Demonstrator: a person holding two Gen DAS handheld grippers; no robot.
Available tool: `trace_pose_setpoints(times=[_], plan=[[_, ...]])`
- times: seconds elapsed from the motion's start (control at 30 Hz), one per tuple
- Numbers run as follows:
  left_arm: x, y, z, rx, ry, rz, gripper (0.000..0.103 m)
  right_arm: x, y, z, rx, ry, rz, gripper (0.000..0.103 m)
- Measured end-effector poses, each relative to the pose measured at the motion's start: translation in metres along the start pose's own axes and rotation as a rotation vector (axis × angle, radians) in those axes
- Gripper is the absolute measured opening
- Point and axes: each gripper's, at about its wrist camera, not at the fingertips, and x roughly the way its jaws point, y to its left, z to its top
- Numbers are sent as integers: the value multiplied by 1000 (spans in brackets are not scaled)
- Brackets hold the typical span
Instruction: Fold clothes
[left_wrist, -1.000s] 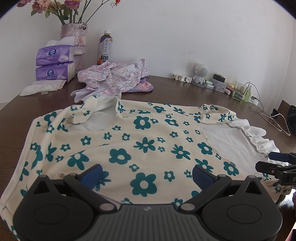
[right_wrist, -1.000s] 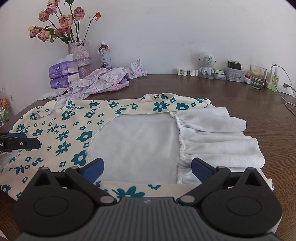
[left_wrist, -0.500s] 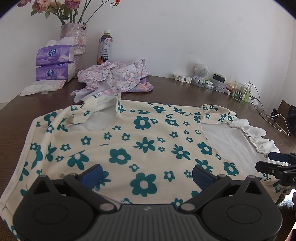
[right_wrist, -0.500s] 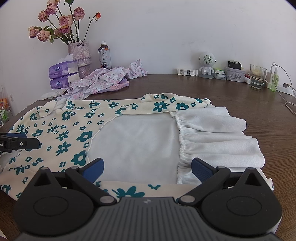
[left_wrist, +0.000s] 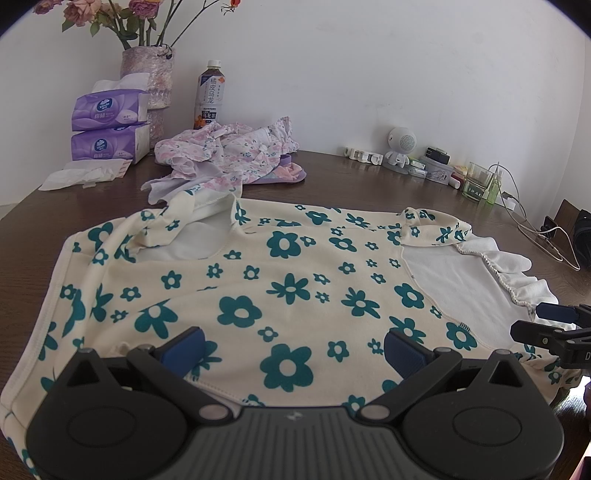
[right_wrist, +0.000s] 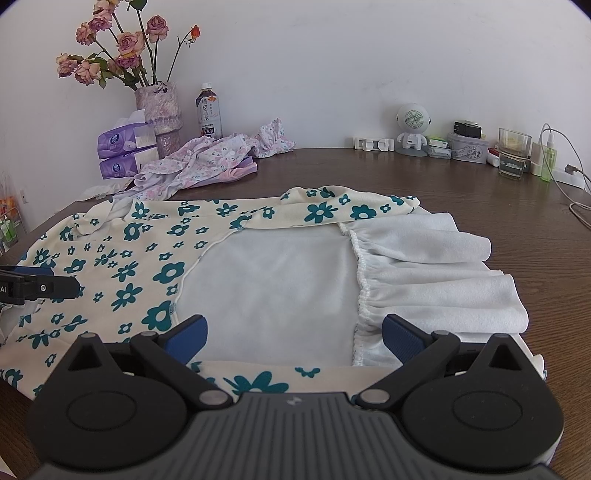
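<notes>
A cream garment with teal flowers lies spread flat on the dark wooden table; its white panel and ruffle sit at the right end. My left gripper stands open over the near hem of the flowered part, blue pads wide apart. Over the near edge of the white panel my right gripper is open too. Each gripper's tips show at the side of the other's view: the right gripper and the left gripper.
A crumpled pink floral garment lies behind the spread one. At the back left stand tissue packs, a flower vase and a bottle. A small speaker figure, a glass and cables line the back right.
</notes>
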Motion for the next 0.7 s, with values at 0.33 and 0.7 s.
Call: trace_pose_setpoints(times=[0.33, 0.7], plan=[[0, 0, 0, 0, 0, 0, 103, 0, 0, 0, 4, -1, 1, 102], [1, 2, 1, -6, 0, -9, 103, -1, -1, 0, 8, -1, 3, 103]])
